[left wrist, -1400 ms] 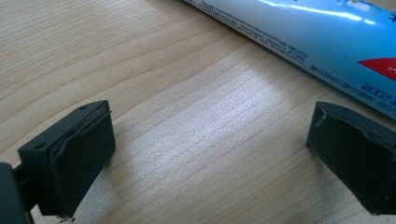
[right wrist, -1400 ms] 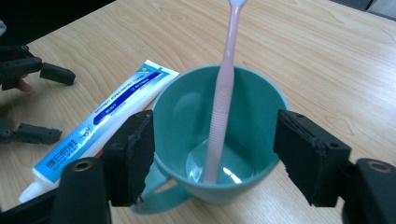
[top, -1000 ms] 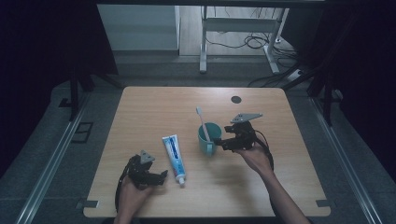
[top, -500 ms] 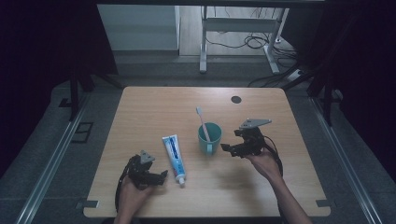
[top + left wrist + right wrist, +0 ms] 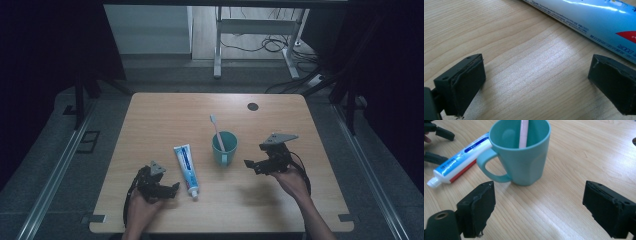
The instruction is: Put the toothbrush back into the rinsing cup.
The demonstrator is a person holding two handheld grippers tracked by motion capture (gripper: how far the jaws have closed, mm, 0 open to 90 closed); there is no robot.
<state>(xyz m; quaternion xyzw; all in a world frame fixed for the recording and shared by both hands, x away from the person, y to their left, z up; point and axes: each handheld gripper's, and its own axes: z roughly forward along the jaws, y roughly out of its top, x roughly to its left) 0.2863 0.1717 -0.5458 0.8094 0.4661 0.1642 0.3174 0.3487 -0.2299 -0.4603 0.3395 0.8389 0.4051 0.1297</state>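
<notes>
The teal mug (image 5: pixel 224 148) holds 1 upright pink toothbrush (image 5: pixel 216 131).

Dim and murky from the high view: dark surround, table (image 5: pixel 165 125) the one lit patch, light from above. Soft shadow under right gripper (image 5: pixel 255 165), fainter beside cup (image 5: pixel 224 148). Slightly grainy, small details smeared. Much brighter in both gripper views, wood grain crisp. White glare streaks along tube (image 5: pixel 599 17), pale sheen on wood between the jaws. Near jaws a little soft, close edges mildly stretched. Soft shadow at cup base in right gripper view
</notes>
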